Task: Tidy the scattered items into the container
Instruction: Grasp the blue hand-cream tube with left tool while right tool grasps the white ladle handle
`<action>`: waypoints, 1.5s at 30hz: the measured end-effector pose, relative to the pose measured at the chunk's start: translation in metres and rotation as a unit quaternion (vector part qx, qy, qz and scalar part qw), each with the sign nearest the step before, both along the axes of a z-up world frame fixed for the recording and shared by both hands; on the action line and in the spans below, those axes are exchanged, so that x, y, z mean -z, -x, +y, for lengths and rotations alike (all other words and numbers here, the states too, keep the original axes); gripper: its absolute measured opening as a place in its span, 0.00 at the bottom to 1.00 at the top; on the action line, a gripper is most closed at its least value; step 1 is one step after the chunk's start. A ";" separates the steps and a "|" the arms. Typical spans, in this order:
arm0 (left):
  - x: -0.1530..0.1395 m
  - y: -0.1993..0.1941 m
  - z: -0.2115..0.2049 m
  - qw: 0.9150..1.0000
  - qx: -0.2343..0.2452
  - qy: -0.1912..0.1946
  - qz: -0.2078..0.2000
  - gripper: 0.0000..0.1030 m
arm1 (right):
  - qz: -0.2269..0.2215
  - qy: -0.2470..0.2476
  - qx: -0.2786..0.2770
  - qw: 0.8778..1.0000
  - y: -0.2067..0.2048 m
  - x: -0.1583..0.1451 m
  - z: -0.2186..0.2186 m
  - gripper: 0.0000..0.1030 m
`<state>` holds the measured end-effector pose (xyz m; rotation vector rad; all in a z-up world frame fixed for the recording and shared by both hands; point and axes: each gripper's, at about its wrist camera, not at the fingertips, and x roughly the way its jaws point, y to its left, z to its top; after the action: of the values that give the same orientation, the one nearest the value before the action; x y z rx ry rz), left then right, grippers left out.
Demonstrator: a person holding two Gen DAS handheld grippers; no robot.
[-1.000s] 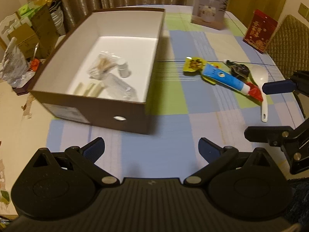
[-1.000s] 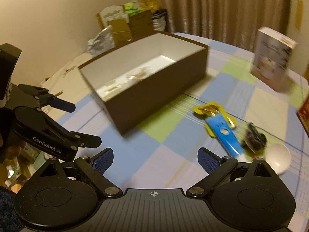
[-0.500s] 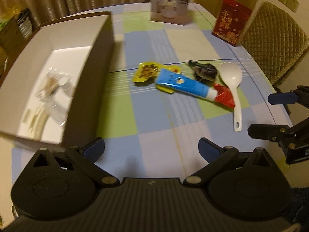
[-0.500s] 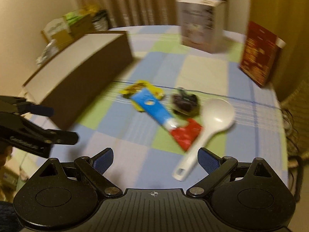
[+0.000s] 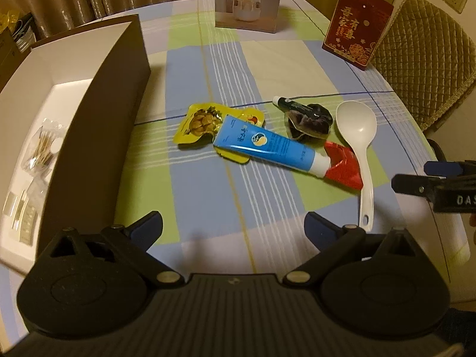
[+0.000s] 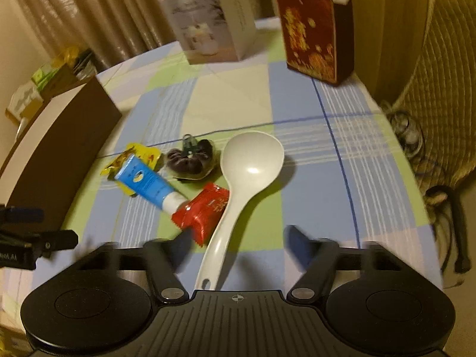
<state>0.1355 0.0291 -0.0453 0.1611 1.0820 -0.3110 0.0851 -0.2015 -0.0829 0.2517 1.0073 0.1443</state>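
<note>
White plastic spoon (image 6: pixel 248 175) lies on the checked surface (image 6: pixel 312 175), its handle running between the right gripper (image 6: pixel 238 245) jaws, which have just been closing but do not touch it. Beside it lie a red packet (image 6: pixel 205 209), blue tube (image 6: pixel 145 181) and yellow pouch (image 5: pixel 197 122). The left gripper (image 5: pixel 233 227) hangs wide and empty near the brown box (image 5: pixel 98 136).
</note>
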 end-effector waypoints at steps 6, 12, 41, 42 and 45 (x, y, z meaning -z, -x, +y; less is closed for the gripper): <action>0.010 -0.016 -0.009 1.000 0.003 -0.012 0.009 0.95 | 0.007 -0.022 0.002 1.000 -0.018 0.014 -0.003 0.52; 0.018 -0.031 -0.017 1.000 0.013 -0.020 0.017 0.94 | 0.018 -0.030 0.005 0.999 -0.035 0.029 -0.003 0.49; 0.061 -0.097 -0.064 0.995 -0.066 0.050 0.059 0.68 | 0.008 0.047 -0.052 0.998 -0.034 0.039 -0.032 0.19; 0.061 -0.096 -0.065 0.995 -0.049 0.055 0.060 0.57 | 0.008 0.049 -0.056 0.997 -0.034 0.039 -0.032 0.19; 0.066 -0.089 -0.063 0.994 -0.003 0.068 0.084 0.31 | 0.007 0.055 -0.065 0.996 -0.032 0.039 -0.032 0.19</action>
<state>0.2246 -0.0335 -0.1108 0.0100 1.2223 -0.3976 0.1169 -0.2337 -0.1221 0.0861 1.0413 0.2048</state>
